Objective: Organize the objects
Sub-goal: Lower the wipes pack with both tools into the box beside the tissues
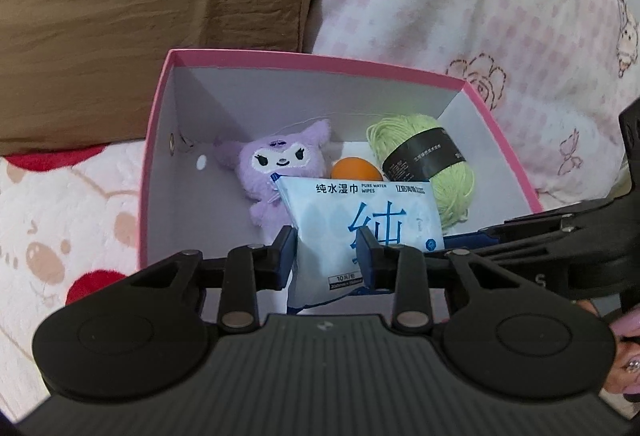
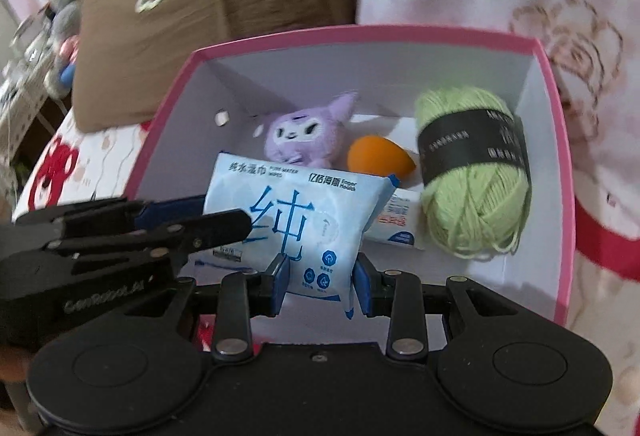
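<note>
The pink box [image 1: 156,140] stands on the bed [image 1: 60,228], near the brown pillow [image 1: 160,16] and the pink-patterned pillow [image 1: 480,16]. Both grippers hold one pack of wet wipes [image 2: 296,212] over the open box. The left gripper [image 1: 326,250] is closed on the left end of the pack, and the right gripper [image 2: 320,278] is closed on its lower edge (the blue pads press the wrapper on both sides). Inside the box, toward the far wall, lie a purple plush toy [image 1: 276,164], an orange ball [image 1: 354,170] and a ball of green yarn [image 2: 476,172] with a dark label. A small white packet [image 2: 396,222] lies under the pack.
</note>
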`<act>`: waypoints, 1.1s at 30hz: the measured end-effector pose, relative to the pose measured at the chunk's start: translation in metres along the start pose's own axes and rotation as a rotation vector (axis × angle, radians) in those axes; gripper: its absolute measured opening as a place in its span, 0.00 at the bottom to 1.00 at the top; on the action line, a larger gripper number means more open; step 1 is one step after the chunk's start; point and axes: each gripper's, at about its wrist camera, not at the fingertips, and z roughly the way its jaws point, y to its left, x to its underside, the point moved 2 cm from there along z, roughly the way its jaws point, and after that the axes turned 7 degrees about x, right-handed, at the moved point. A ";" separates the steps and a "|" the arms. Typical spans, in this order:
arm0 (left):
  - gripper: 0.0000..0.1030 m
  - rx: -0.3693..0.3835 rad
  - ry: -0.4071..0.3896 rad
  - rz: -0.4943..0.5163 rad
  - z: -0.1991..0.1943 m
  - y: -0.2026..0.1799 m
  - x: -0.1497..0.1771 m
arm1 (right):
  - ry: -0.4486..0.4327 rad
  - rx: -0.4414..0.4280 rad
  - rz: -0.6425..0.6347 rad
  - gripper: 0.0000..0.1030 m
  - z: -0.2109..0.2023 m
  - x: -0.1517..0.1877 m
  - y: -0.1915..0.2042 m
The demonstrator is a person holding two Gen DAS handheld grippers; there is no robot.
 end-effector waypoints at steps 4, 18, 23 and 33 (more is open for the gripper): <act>0.29 -0.014 0.057 0.002 0.013 -0.002 0.007 | 0.009 0.000 0.028 0.38 0.008 0.003 -0.007; 0.29 -0.024 0.150 -0.064 0.035 0.010 0.022 | 0.061 0.012 -0.031 0.35 0.028 0.009 -0.009; 0.30 -0.012 0.174 -0.088 0.037 0.014 0.022 | 0.084 0.002 -0.003 0.35 0.038 0.012 -0.013; 0.32 -0.008 0.139 -0.044 0.036 0.012 0.021 | 0.099 0.006 0.010 0.35 0.042 0.008 -0.015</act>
